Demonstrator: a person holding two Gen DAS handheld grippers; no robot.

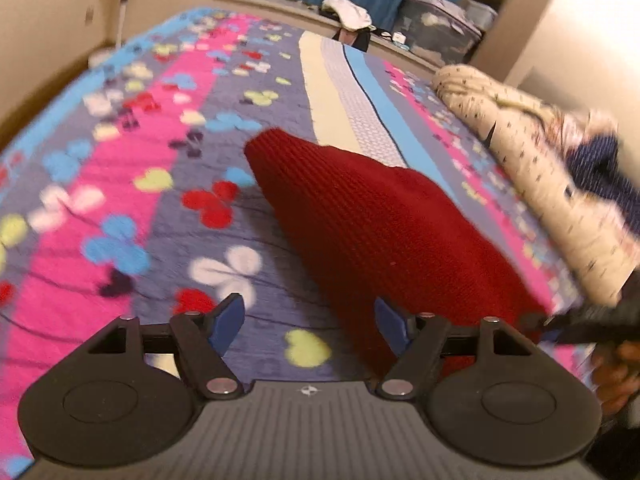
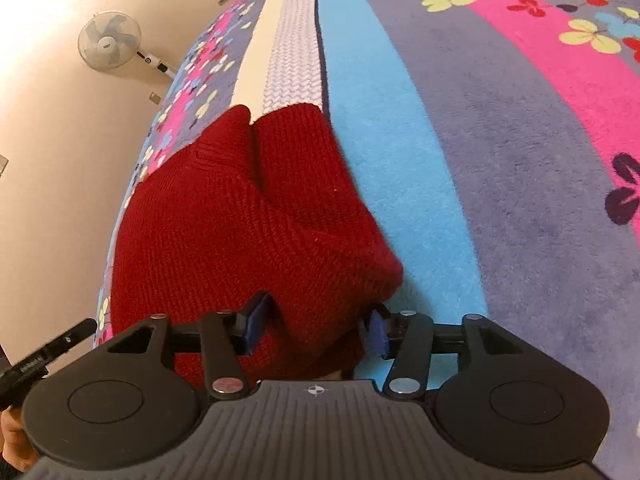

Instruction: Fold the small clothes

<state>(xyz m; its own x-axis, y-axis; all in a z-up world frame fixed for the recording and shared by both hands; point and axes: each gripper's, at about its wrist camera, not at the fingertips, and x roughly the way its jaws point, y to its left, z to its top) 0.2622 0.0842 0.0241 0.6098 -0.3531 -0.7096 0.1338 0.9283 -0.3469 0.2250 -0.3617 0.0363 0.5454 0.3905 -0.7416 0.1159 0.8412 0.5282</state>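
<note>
A red knitted garment (image 1: 360,216) was laid folded on the patterned bedspread (image 1: 120,200), near its striped middle band and well apart from the far edge. The left gripper (image 1: 310,322) was held with its jaws apart over bare bedspread, nothing between them. The right gripper (image 2: 316,326) was spread too, the garment's near edge lying between its blue pads (image 2: 256,320) but not pinched. A fold seemed just released; the next move was judged to call for a fresh grip on that near edge.
</note>
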